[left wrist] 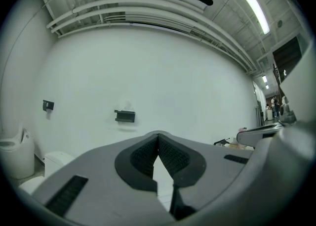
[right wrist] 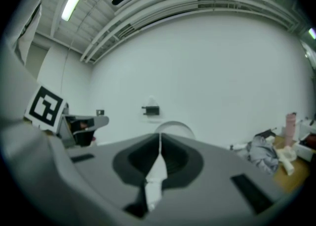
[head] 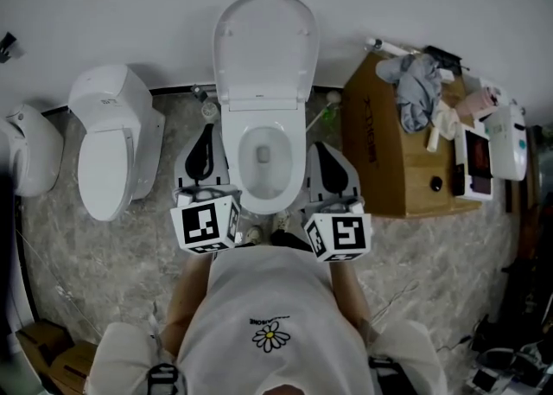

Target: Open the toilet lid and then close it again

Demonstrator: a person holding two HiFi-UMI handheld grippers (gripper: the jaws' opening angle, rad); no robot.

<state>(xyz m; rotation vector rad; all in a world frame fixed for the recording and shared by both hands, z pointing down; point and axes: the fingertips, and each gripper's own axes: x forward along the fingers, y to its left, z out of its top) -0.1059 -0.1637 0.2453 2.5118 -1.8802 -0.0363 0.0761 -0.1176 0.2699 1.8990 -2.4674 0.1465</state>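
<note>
Person's white shirt is closest, right in front of the toilet bowl. The left gripper sits just left of the bowl and the right gripper just right of it, both jaws closed on nothing. The toilet lid stands open behind the bowl.

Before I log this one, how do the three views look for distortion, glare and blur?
Head view: even, soft light, toilet lid sharp, frame edges bowed. Left gripper view: heavy fisheye, black corners, strip light blown out. Right gripper view: same fisheye, softer overall, clothes pile smeared.
</note>
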